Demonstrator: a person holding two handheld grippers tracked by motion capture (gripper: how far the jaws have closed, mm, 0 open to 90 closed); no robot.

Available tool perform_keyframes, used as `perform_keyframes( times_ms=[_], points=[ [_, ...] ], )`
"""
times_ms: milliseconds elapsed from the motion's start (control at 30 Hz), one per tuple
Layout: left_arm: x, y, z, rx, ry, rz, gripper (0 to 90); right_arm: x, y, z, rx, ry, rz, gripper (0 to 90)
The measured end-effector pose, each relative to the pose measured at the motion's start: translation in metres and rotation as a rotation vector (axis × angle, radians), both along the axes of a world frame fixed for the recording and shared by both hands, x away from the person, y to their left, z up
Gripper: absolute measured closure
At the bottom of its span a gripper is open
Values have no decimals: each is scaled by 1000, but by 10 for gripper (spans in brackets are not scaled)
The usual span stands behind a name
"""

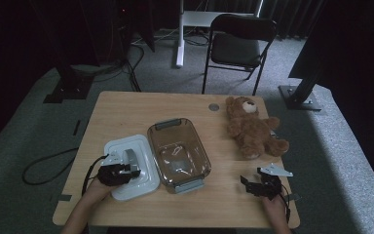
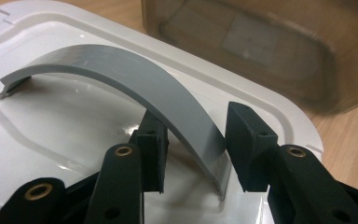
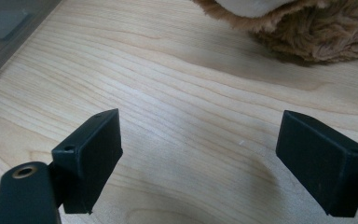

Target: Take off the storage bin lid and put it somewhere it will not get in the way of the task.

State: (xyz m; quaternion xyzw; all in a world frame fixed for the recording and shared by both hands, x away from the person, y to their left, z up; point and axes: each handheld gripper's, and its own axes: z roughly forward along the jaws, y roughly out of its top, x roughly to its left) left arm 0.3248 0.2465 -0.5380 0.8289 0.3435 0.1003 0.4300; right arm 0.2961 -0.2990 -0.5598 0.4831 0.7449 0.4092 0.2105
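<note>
A white lid (image 1: 143, 184) lies flat on the table's left front, with a curved grey handle (image 1: 130, 157) arching over its middle. My left gripper (image 1: 126, 170) hangs low over the lid. In the left gripper view its jaws stand either side of the handle (image 2: 121, 70), and a thin gap shows at the right pad. The lid (image 2: 51, 130) lies just below the left gripper (image 2: 196, 144). A clear, empty container (image 1: 202, 146) stands right of the lid. My right gripper (image 1: 253, 176) rests open near the front right edge, nothing between its jaws (image 3: 200, 158).
A brown teddy bear (image 1: 251, 127) lies at the back right of the wooden table (image 1: 126, 112), its fur (image 3: 307, 28) just beyond my right gripper. A small grey disc (image 1: 214, 107) is set in the tabletop. A folding chair (image 1: 241, 41) stands behind the table.
</note>
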Motion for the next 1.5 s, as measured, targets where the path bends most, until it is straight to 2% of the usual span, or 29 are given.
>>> perform_keyframes(
  times_ms=[133,233,267,333,367,433,500,533,700,833,933,1167,1200,1267,1433,1500],
  points=[
    [2,-4,-5,12,15,-9,590,0,0,0,0,0,1,135],
    [2,-6,-6,22,6,-11,549,0,0,0,0,-1,0,135],
    [3,-6,-5,12,15,-3,510,0,0,0,0,-1,0,135],
    [3,-6,-3,16,15,24,357,0,0,0,1,-1,0,136],
    [3,-5,-2,7,19,23,357,0,0,0,1,-1,0,136],
    [3,-2,-1,3,19,39,276,0,0,0,1,-1,0,135],
    [2,1,-1,-5,21,53,268,0,0,0,3,-1,-1,135],
    [1,3,-1,-1,17,72,190,0,0,0,2,-1,0,135],
    [-2,5,1,15,1,89,190,0,0,0,-1,-1,1,135],
    [-4,5,4,31,10,100,168,0,0,0,-4,-1,2,135],
    [-6,8,6,37,18,112,109,0,0,0,-4,0,3,135],
    [-10,19,6,27,38,143,98,0,2,0,-15,0,5,135],
    [-10,21,6,27,46,146,39,-1,2,0,-14,-1,5,135],
    [-11,25,6,32,60,169,26,0,2,0,-13,-2,6,135],
    [-18,33,3,50,27,222,26,-4,6,1,-31,-30,27,134],
    [-20,39,3,46,21,257,26,-5,8,2,-64,-29,45,134]
  ],
)
